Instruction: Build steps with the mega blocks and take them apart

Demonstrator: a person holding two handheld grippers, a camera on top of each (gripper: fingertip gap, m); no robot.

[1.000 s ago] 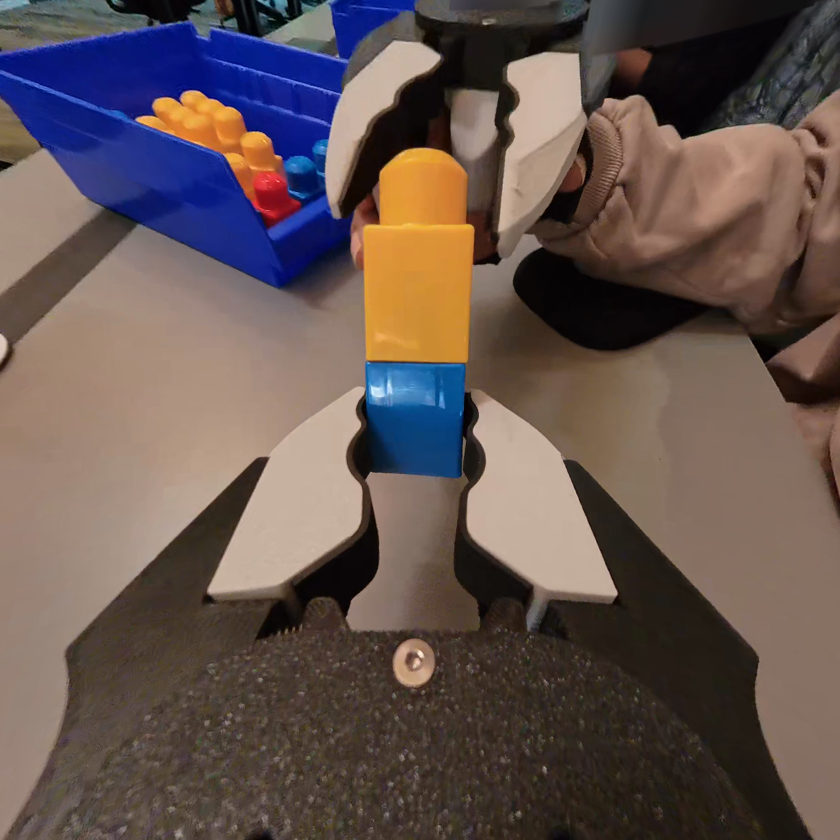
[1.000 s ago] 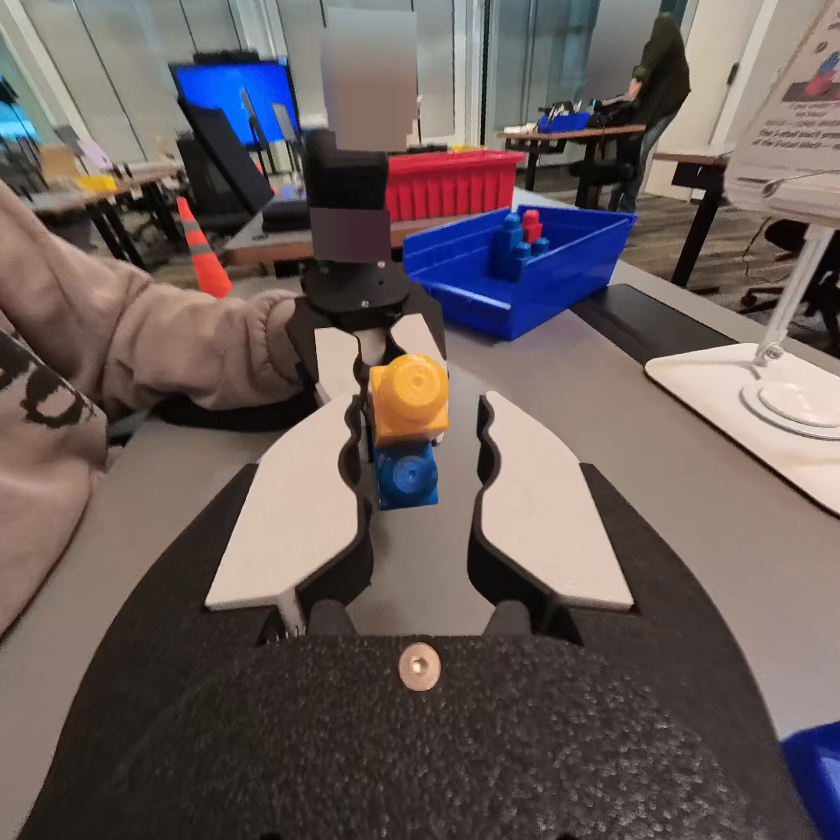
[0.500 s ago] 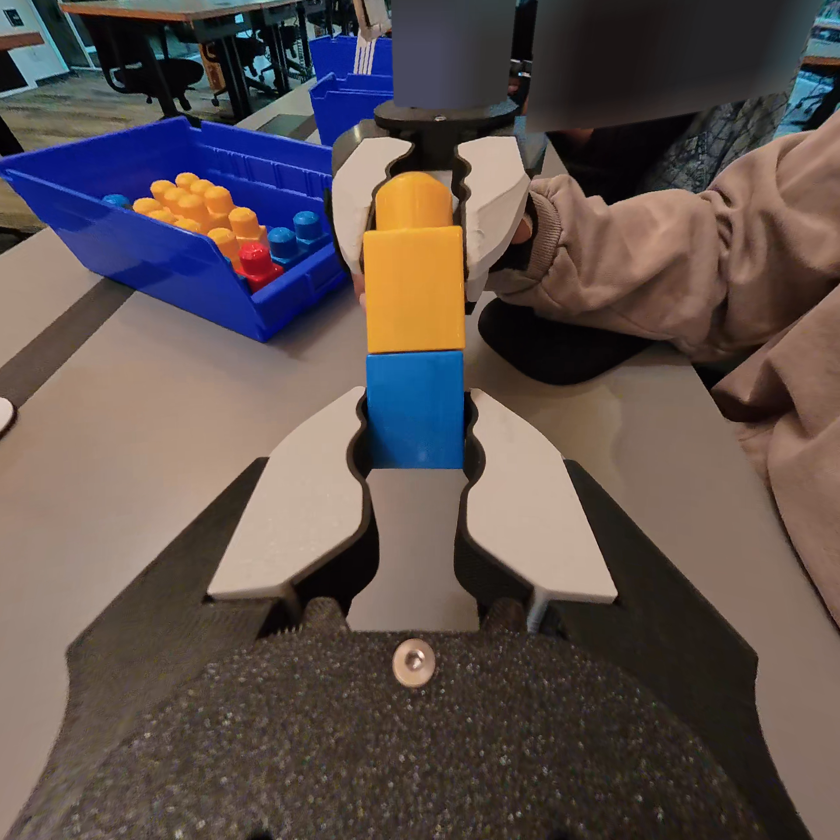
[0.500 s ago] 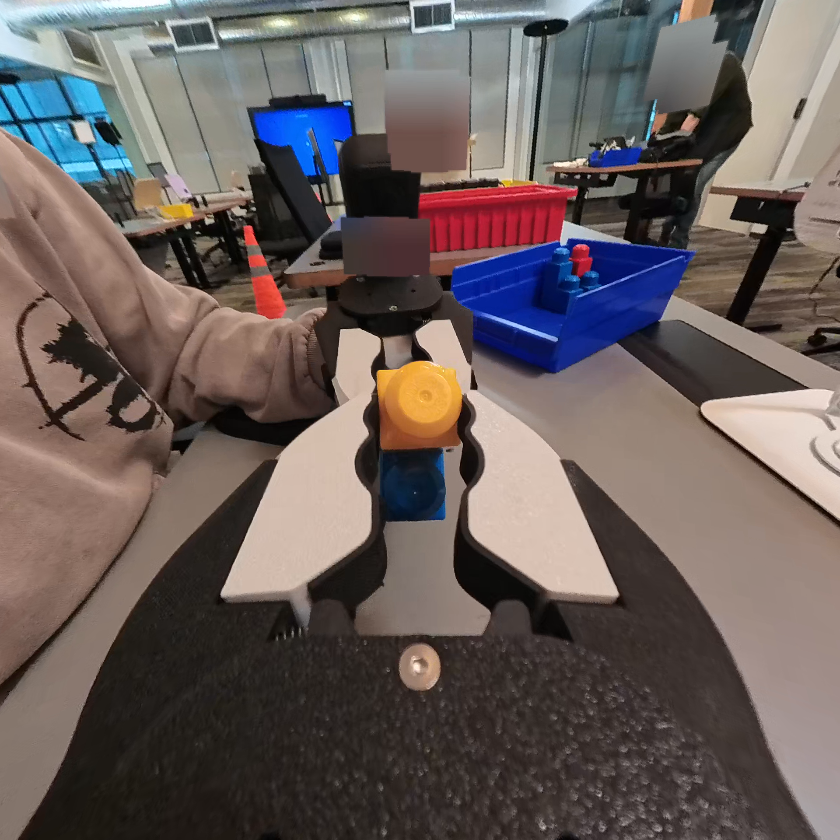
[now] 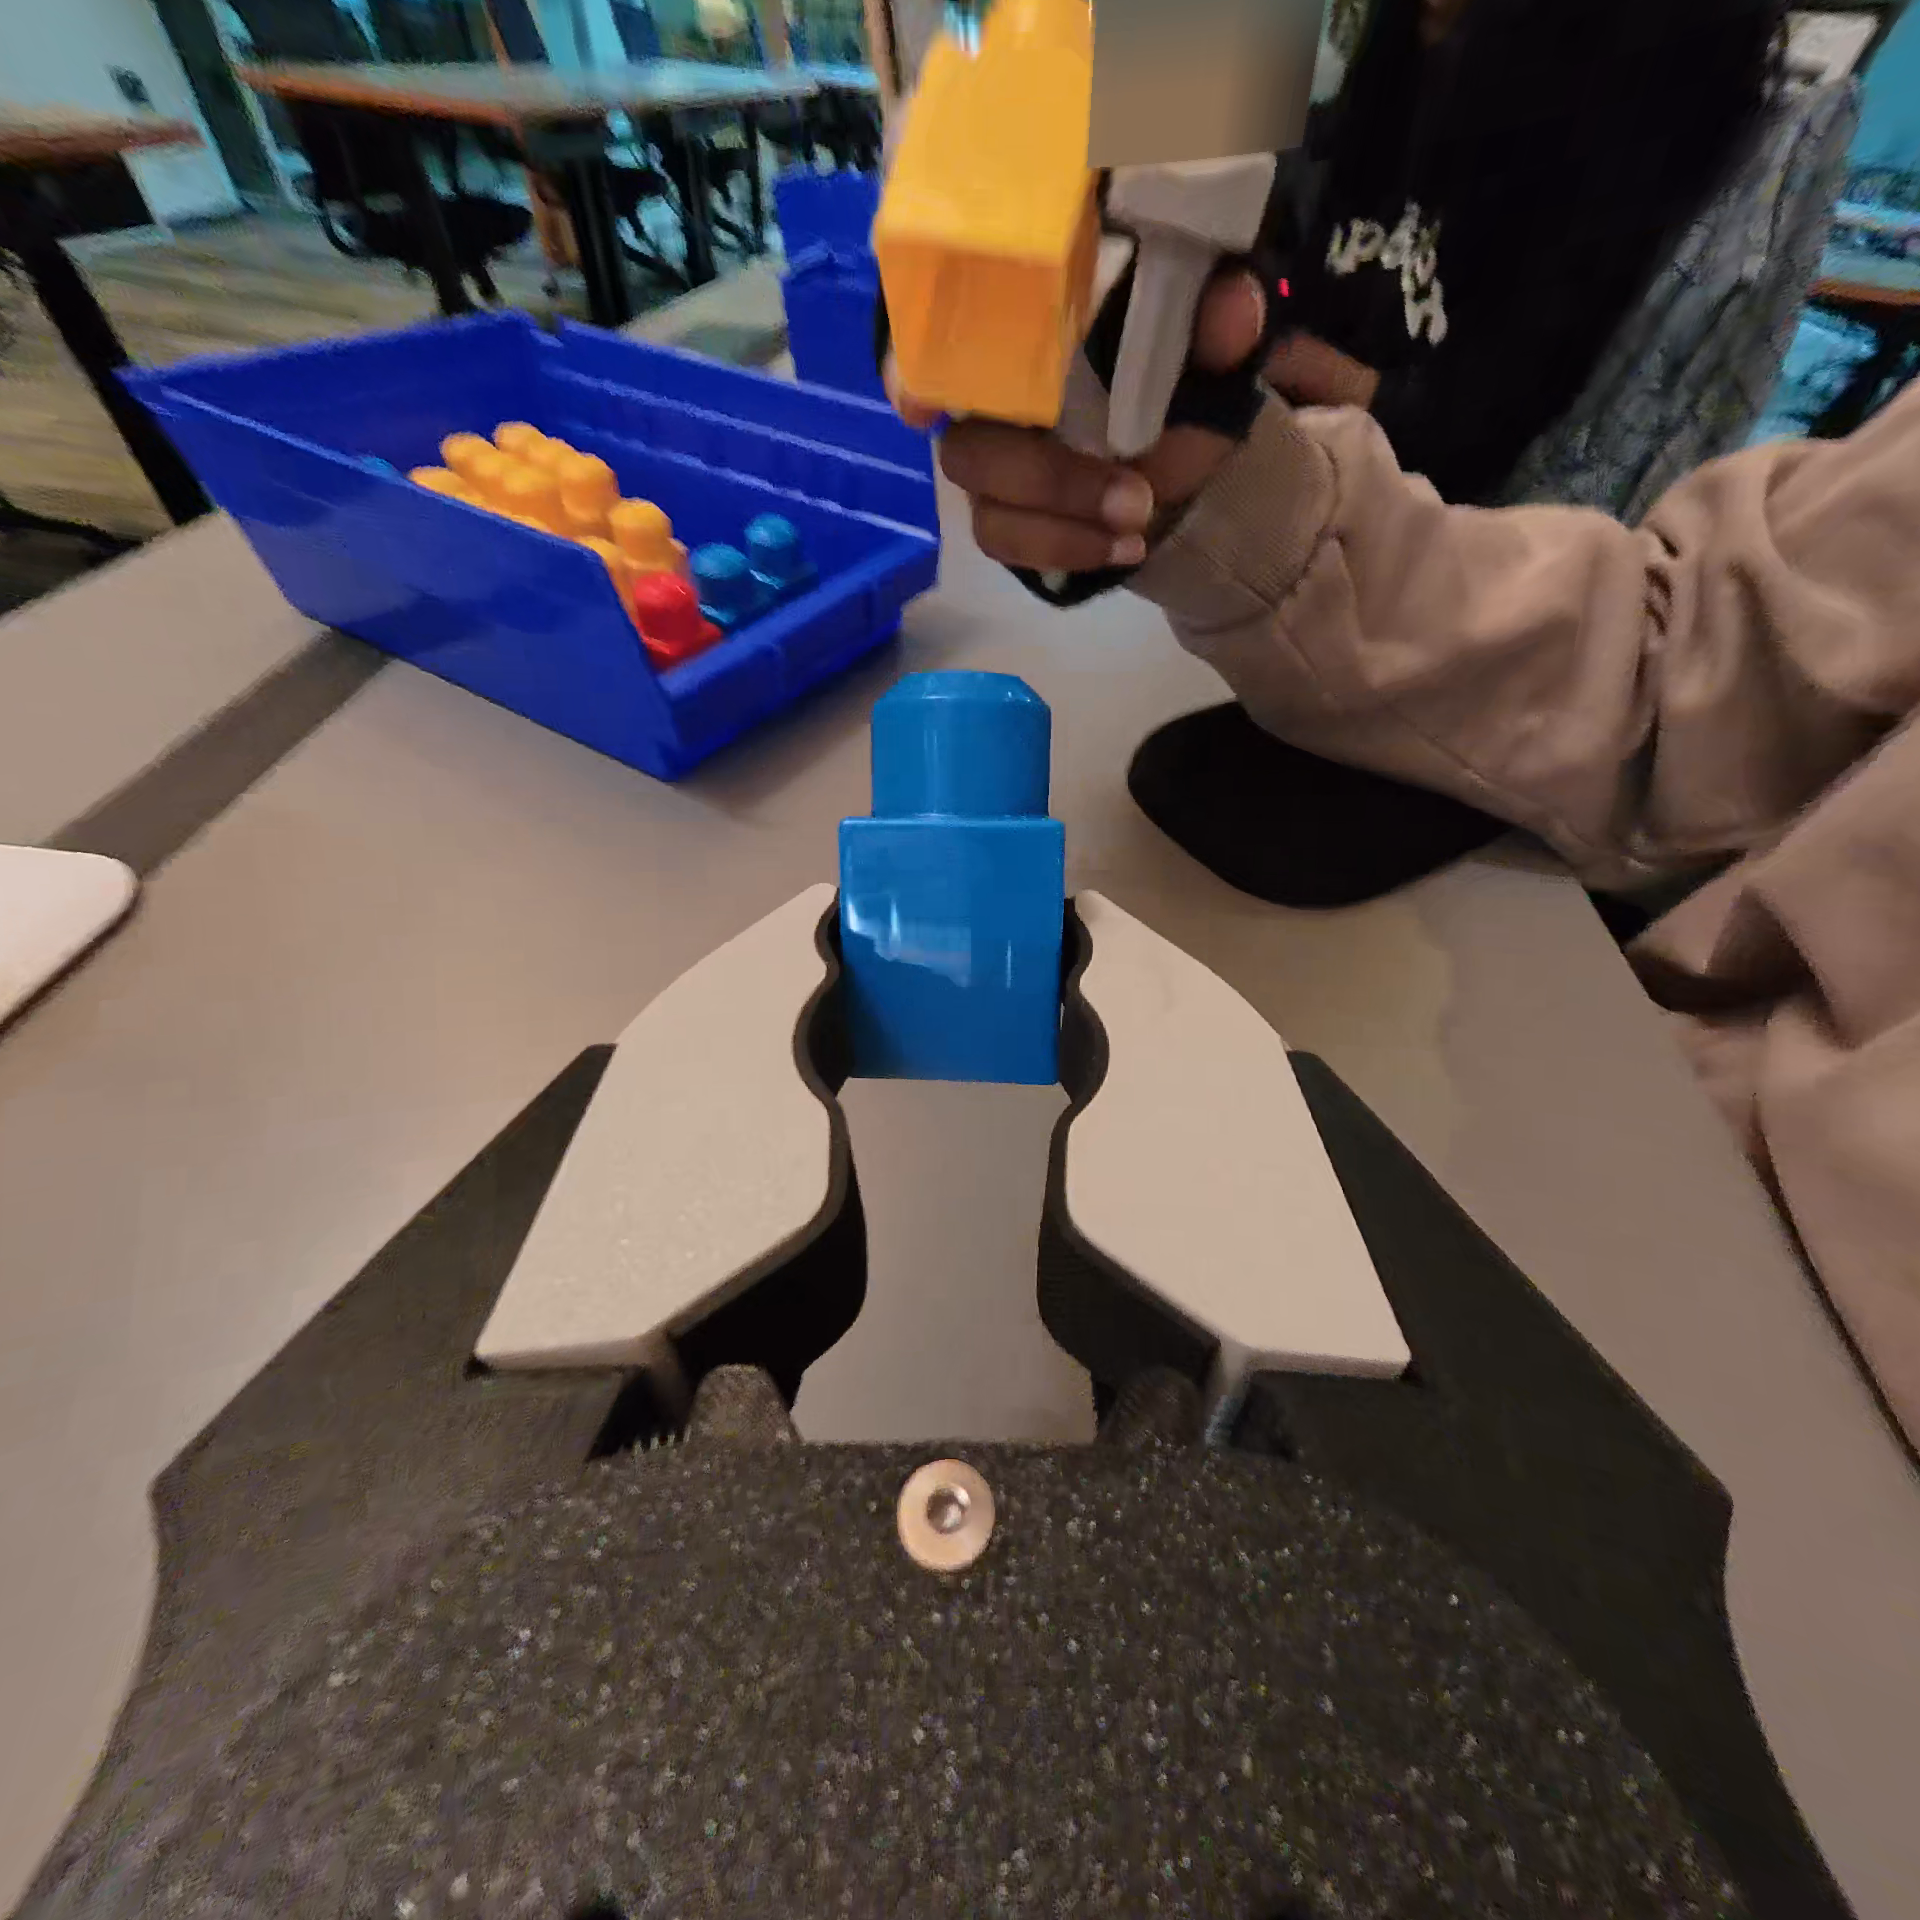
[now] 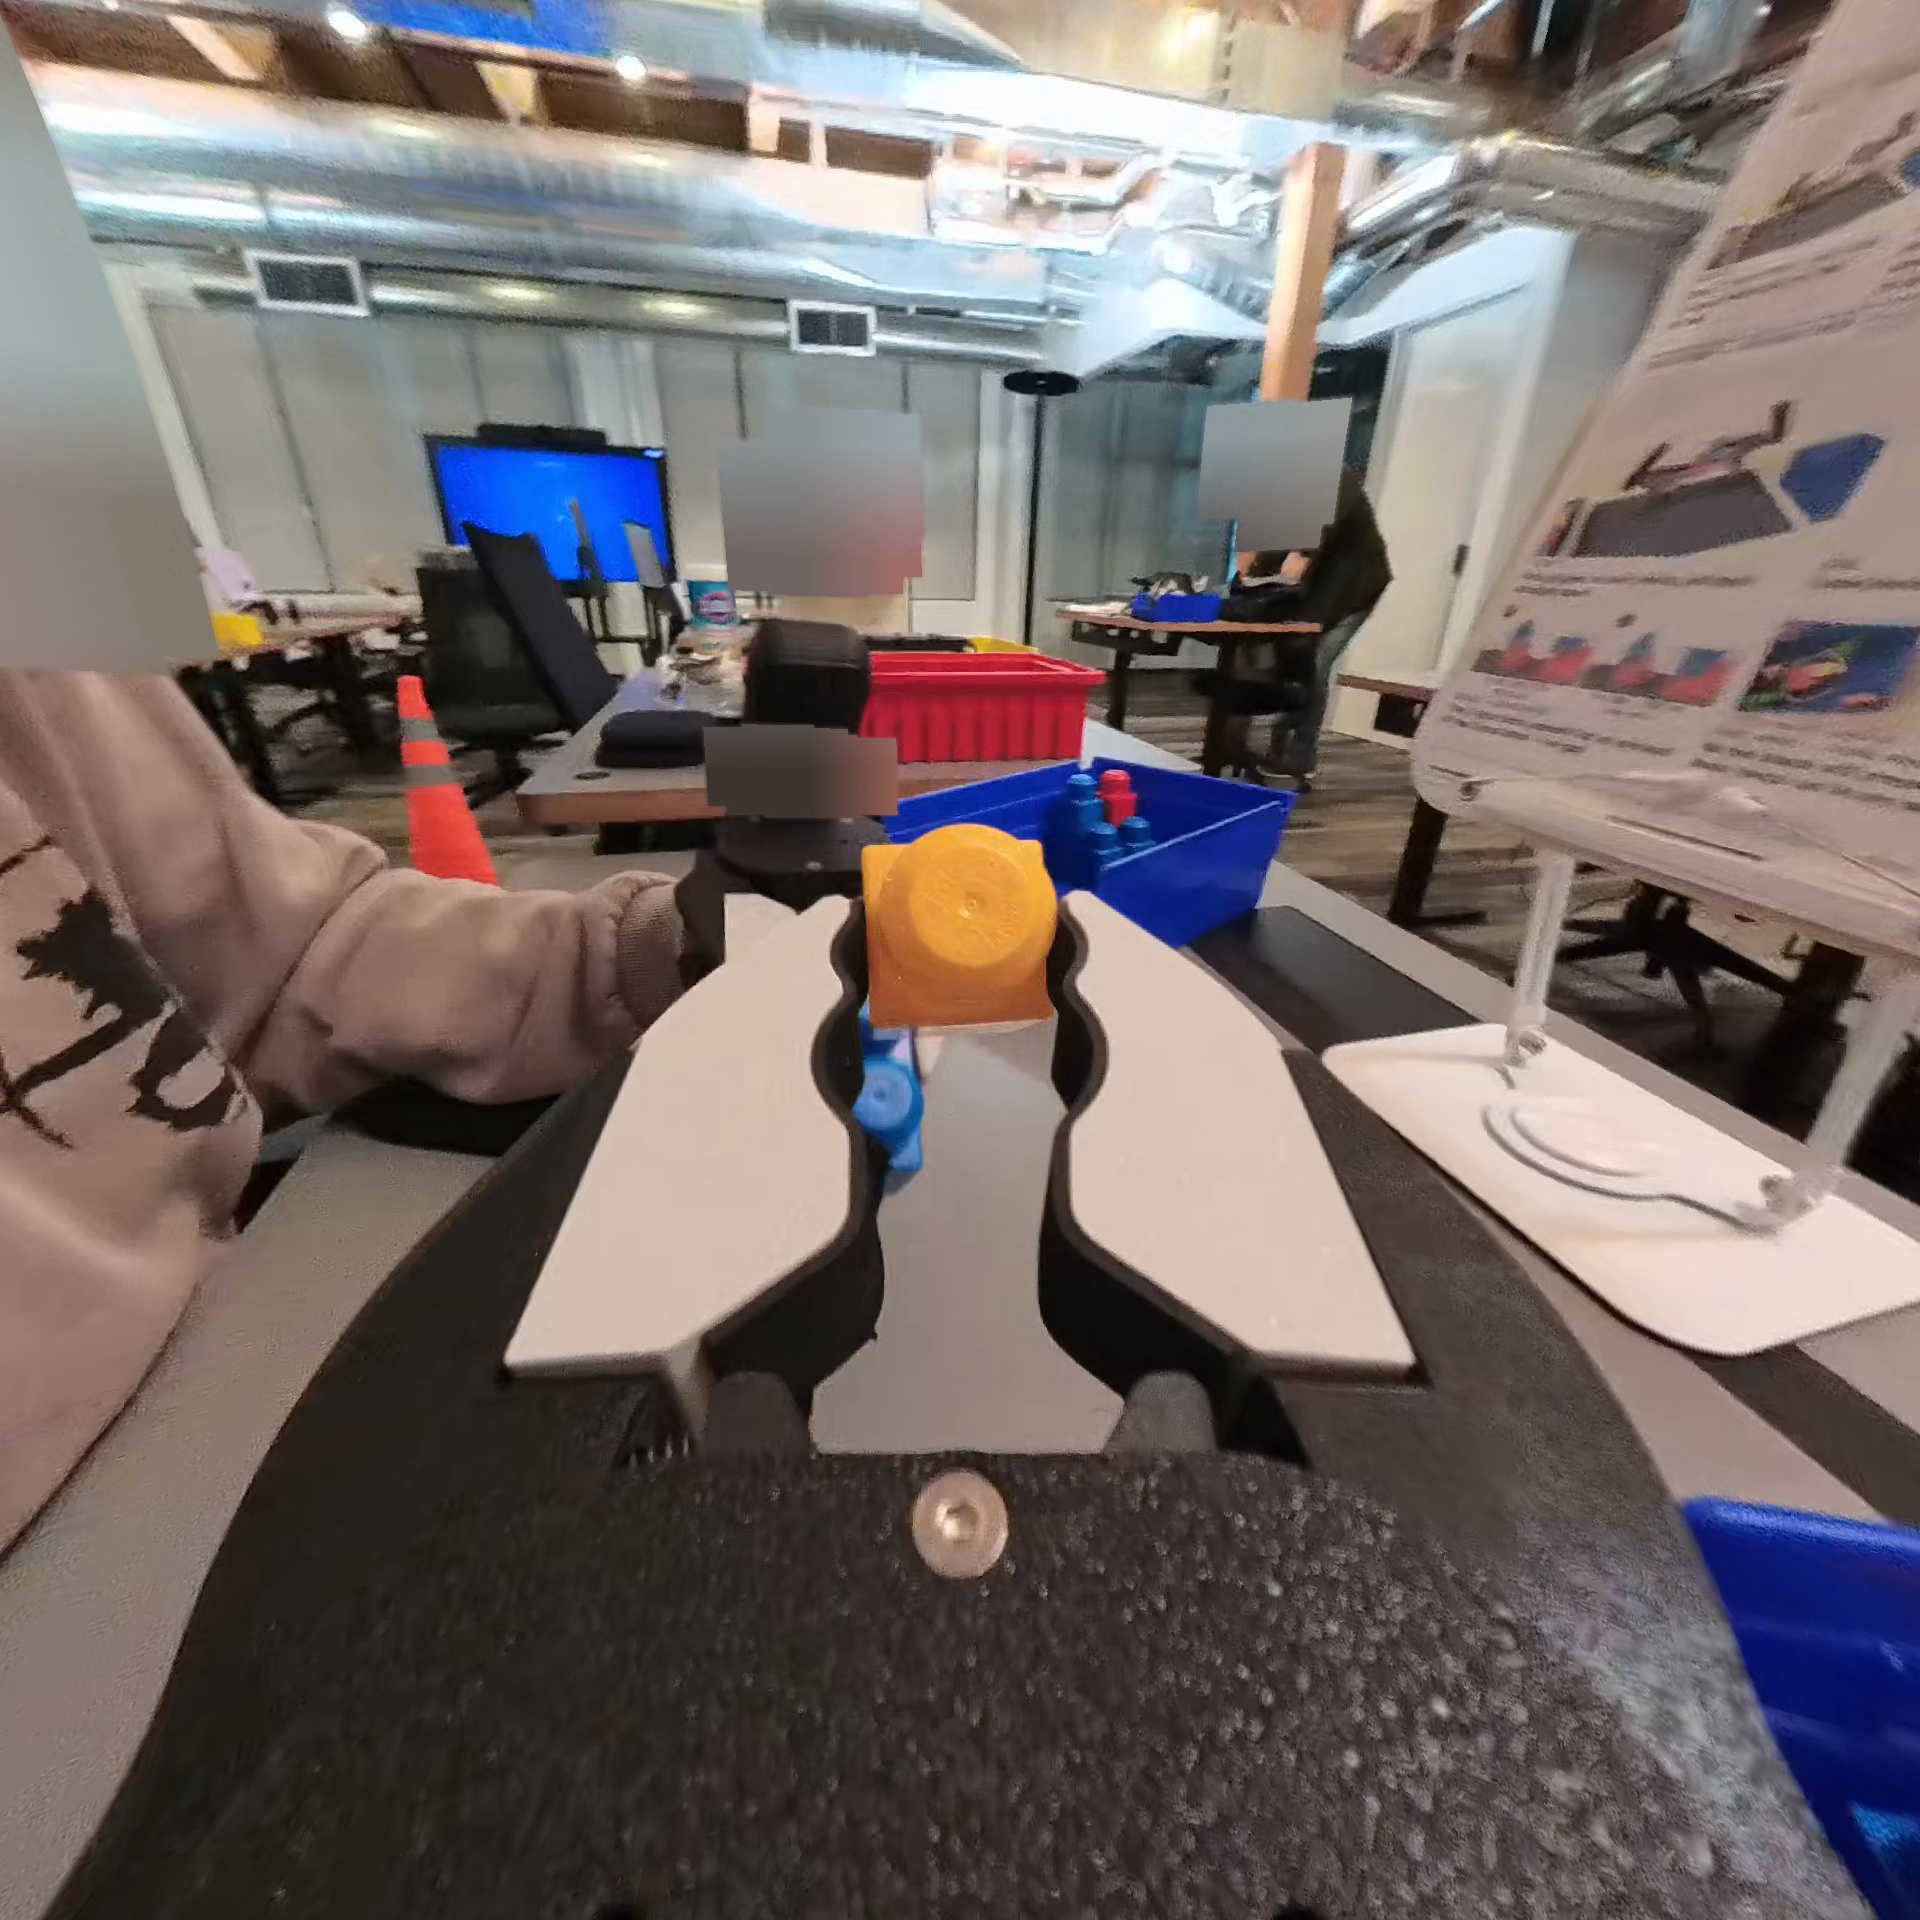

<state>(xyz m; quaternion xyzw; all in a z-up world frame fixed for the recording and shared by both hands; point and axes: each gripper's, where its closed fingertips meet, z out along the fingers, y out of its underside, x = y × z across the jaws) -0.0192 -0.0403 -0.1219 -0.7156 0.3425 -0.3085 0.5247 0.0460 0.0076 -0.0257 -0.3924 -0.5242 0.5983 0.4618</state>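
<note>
My left gripper is shut on a blue one-stud block that stands upright on the grey table. My right gripper is shut on a yellow one-stud block and holds it in the air. In the left wrist view the yellow block hangs above and beyond the blue one, clear of its stud. In the right wrist view the blue block shows below the yellow one, partly hidden by my left finger.
A blue bin with several yellow, blue and red blocks sits at the far left. Another blue bin holds blue and red blocks. A white stand base with an instruction sheet lies to the right. A beige sleeve rests on the table. My hands' fingertips stand some 12 cm from each other.
My right gripper closed on the yellow block, pulled it off the blue block and lifted it up. The left gripper kept holding the blue block on the table.
</note>
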